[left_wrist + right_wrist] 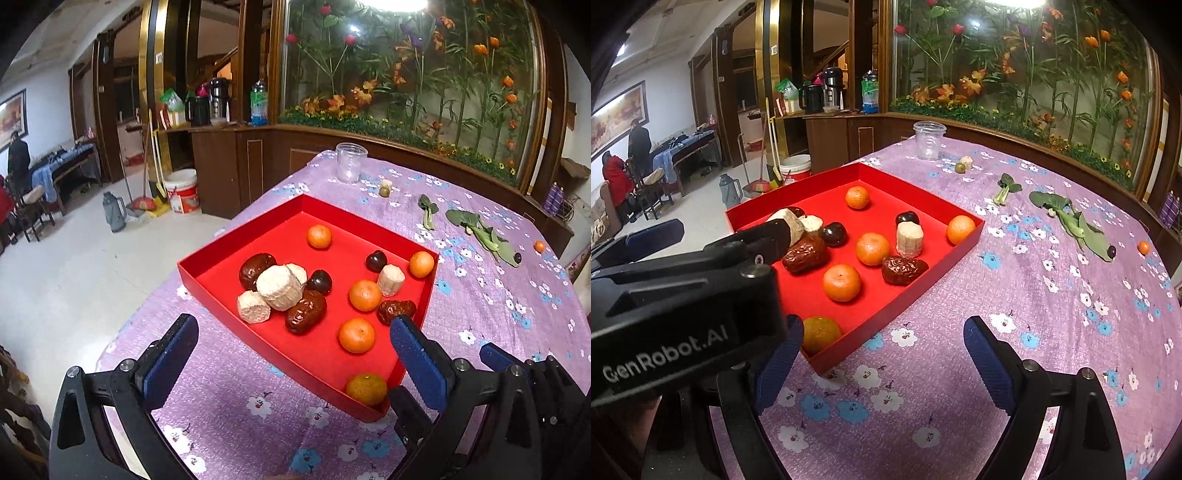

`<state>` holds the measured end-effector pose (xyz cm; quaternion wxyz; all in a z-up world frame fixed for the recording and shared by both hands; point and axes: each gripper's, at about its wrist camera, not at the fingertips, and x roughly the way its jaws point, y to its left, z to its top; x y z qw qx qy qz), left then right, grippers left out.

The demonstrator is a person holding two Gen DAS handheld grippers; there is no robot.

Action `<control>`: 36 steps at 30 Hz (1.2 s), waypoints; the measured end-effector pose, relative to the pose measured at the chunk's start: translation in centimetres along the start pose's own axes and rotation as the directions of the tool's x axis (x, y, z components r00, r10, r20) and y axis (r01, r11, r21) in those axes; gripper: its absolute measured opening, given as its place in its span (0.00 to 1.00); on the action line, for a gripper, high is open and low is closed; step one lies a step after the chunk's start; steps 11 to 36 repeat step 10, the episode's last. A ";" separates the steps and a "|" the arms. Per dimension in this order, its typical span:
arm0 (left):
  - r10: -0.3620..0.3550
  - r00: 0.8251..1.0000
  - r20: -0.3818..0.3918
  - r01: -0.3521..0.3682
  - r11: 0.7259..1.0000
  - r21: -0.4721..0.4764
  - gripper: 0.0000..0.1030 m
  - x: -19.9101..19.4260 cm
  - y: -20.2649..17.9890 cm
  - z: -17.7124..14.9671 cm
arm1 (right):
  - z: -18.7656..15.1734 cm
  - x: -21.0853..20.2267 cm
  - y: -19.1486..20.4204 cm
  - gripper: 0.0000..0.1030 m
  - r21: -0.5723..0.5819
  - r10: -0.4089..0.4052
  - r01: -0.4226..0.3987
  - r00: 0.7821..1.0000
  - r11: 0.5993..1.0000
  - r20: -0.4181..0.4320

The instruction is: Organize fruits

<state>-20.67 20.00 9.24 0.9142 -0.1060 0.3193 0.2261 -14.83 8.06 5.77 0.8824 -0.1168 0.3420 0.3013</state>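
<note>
Both tongs, left (291, 332) and right (882, 339), gape empty over the purple flowered desk (1052, 314) by the red tray (207, 271), flower display (406, 66) behind.

Red tray (207, 275): matt card, smooth walls. Tablecloth (491, 295): purple floral, faint sheen, fine ribbed texture. Far cup (350, 162): clear plastic. Tangerines (365, 294): glossy, dimpled skin. Red dates (306, 310): shiny, wrinkled. Pale cut chunks (279, 287): rough, fibrous, matt. Left gripper (295, 332) & right gripper (882, 350): matt black plastic w/ metal pins, blue ribbed pads (419, 356).
</note>
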 end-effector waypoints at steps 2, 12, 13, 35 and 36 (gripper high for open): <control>-0.014 1.000 -0.007 0.014 1.000 -0.009 1.00 0.3 0.1 0.1 | 0.1 0.2 -0.1 0.89 0.004 -0.001 0.001 1.000 1.000 -0.003; -0.031 0.999 -0.035 0.030 0.999 -0.026 1.00 0.8 0.7 1.0 | 0.5 -0.3 -0.2 0.89 0.002 0.003 -0.003 1.000 1.000 0.018; -0.031 0.999 -0.035 0.030 0.999 -0.026 1.00 0.8 0.7 1.0 | 0.5 -0.3 -0.2 0.89 0.002 0.003 -0.003 1.000 1.000 0.018; -0.031 0.999 -0.035 0.030 0.999 -0.026 1.00 0.8 0.7 1.0 | 0.5 -0.3 -0.2 0.89 0.002 0.003 -0.003 1.000 1.000 0.018; -0.031 0.999 -0.035 0.030 0.999 -0.026 1.00 0.8 0.7 1.0 | 0.5 -0.3 -0.2 0.89 0.002 0.003 -0.003 1.000 1.000 0.018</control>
